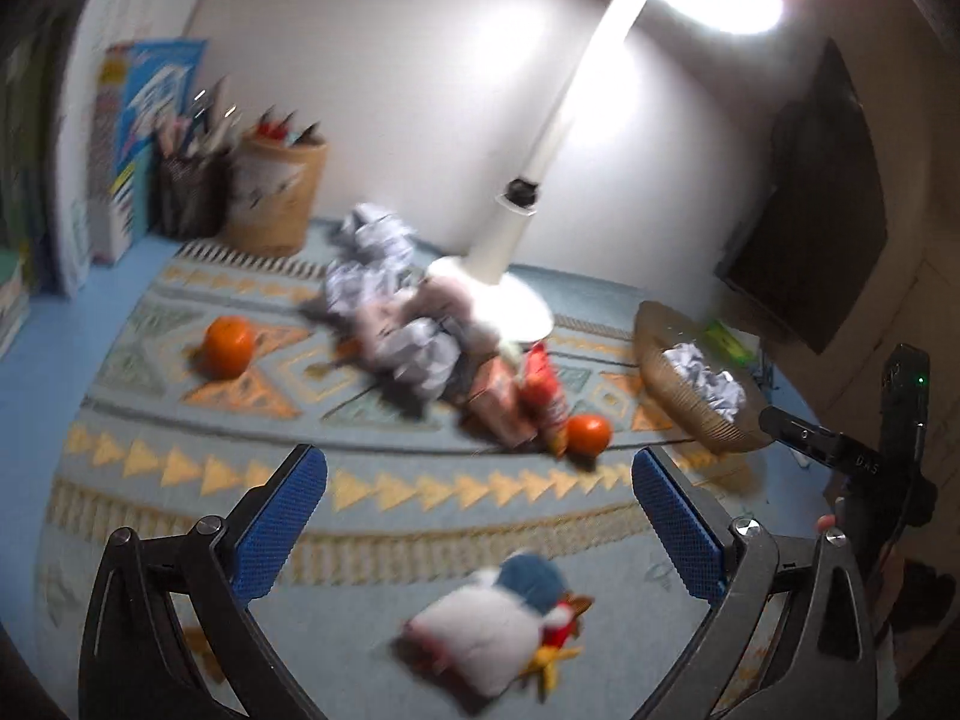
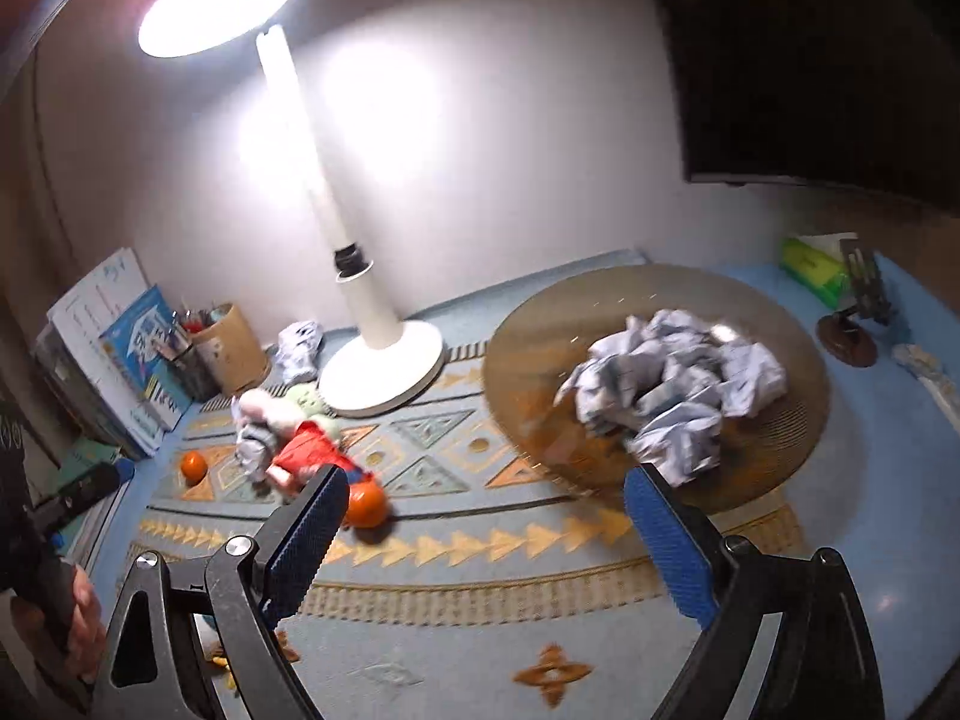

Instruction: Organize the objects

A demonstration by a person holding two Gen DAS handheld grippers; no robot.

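Note:
My left gripper (image 1: pixel 480 516) is open above the patterned mat (image 1: pixel 372 504), nothing between its blue pads. A small plush toy (image 1: pixel 498 630) with a blue cap lies on the mat just below it. Farther off are a heap of crumpled paper (image 1: pixel 390 306), red snack packets (image 1: pixel 528 402) and two oranges (image 1: pixel 228 345), (image 1: pixel 589 433). My right gripper (image 2: pixel 486 534) is open too, empty, hovering near a woven basket (image 2: pixel 528 354) that holds crumpled paper (image 2: pixel 672 384). An orange (image 2: pixel 366 505) sits by its left finger.
A white desk lamp (image 2: pixel 384 360) stands lit at the back of the mat. Pen holders (image 1: pixel 240 192) and books (image 1: pixel 138 138) line the left wall. A dark monitor (image 1: pixel 822 210) hangs at right. A green pack (image 2: pixel 816 270) and a small stand (image 2: pixel 852 330) sit beyond the basket.

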